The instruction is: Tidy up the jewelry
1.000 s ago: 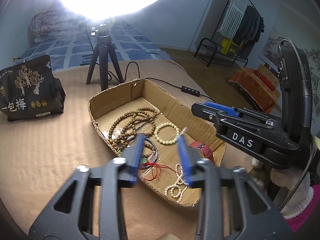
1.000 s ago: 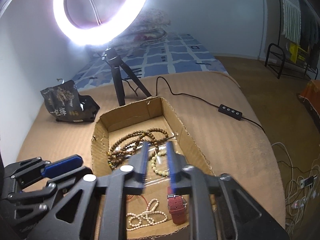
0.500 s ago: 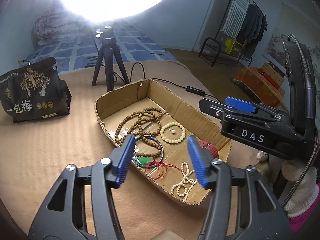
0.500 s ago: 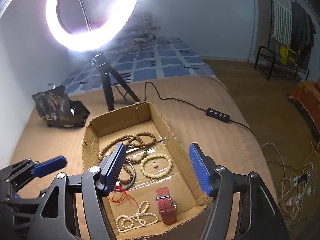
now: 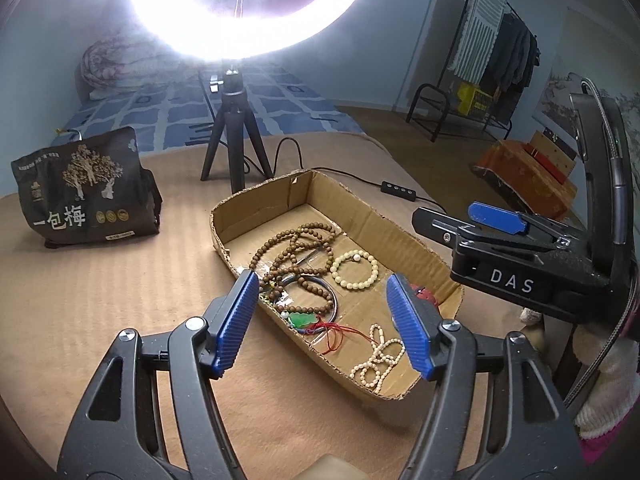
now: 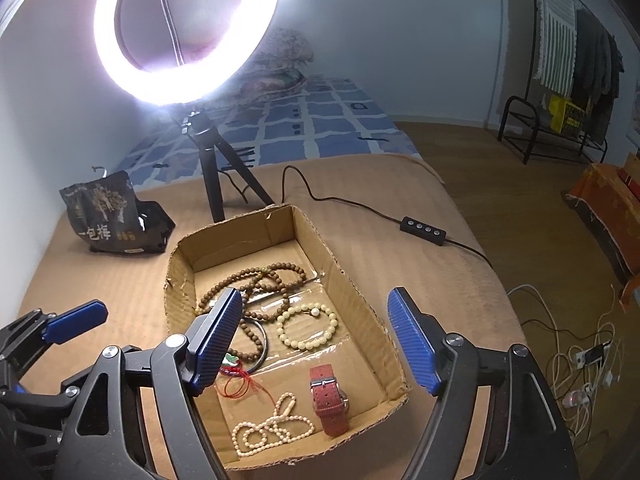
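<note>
Both tongs are opening at this moment. Left tongs [image 5: 322, 322] and right tongs [image 6: 316, 338] are standing wide over the near end of the cardboard box [image 5: 412, 236], with nothing between the jaws of either; a second ago both pairs were nearly closed, so the change is a spreading of the jaws while the hands are staying almost in place.

Contents of the box, all lying loose on its floor:
- brown wooden bead necklace [image 6: 256, 280], coiled toward the far left, overlapping a dark bangle [image 6: 260, 340];
- cream bead bracelet [image 6: 308, 328], in the middle, apart from the necklace;
- green pendant on a red cord [image 5: 304, 320], near left, partly hidden behind the left pad of the right tongs in the right wrist view;
- small white bead strand [image 6: 274, 428], tangled, at the near end;
- red-strapped watch [image 6: 330, 400], near right, just beside the white strand.

Surroundings: the box is resting on a tan bed cover [image 5: 100, 300]; a ring light [image 6: 180, 32] on a tripod is standing beyond the box, and a dark snack bag [image 5: 86, 192] is sitting far left.

Reading: the jaws are being readied for a first pick, and no piece is being gripped yet. Judged from the layout, sorting is barely begun, since the necklace, bangle and pendant are overlapping. The near items seem the easiest targets; the red cord may snag on the bangle.
</note>
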A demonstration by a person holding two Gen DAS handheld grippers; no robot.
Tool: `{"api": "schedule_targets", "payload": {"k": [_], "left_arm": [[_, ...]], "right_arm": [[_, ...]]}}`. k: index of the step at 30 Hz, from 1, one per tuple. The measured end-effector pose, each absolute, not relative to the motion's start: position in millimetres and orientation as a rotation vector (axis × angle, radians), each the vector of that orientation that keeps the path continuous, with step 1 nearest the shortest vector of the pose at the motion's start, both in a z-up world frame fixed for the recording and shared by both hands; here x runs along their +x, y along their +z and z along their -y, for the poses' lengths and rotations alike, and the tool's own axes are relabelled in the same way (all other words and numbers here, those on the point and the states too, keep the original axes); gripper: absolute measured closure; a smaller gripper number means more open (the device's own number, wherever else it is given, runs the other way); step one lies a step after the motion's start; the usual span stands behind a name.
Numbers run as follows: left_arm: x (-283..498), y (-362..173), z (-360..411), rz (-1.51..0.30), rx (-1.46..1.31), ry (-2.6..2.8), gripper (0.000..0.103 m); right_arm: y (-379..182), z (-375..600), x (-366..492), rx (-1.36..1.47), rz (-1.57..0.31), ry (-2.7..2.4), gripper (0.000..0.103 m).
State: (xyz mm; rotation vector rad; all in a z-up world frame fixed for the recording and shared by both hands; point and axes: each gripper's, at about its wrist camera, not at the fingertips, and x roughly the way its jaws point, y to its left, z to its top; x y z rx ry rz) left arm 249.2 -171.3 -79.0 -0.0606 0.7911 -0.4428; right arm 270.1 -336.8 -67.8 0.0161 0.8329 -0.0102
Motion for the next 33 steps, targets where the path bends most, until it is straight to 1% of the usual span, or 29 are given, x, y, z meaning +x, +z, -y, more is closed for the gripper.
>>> {"api": "schedule_targets", "payload": {"k": [7,11,17,21,28,30,33], "left_arm": [[232,-64,165,-0.759,-0.058,-0.435,0.034],[219,-53,159,-0.729,-0.061,-0.425,0.029],[198,-37,150,-0.689,-0.051,-0.41,0.027],[179,-26,145,-0.653,-0.034,-0.402,0.02],[148,-11,140,-0.612,0.008,-0.394,0.018],[140,-10,137,-0.607,0.022,-0.387,0.013],[126,-8,130,-0.606,0.026,-0.382,0.011]], "right_arm": [[-54,332,255,-0.002,-0.809,-0.021,0.027],[-46,332,246,0.004,-0.8,-0.026,0.027],[-32,333,226,0.019,-0.775,-0.042,0.026],[-25,329,208,0.011,-0.763,-0.049,0.023],[-10,312,180,-0.067,-0.721,-0.078,0.023],[-5,306,171,-0.096,-0.706,-0.08,0.023],[1,300,159,-0.115,-0.683,-0.079,0.023]]}}
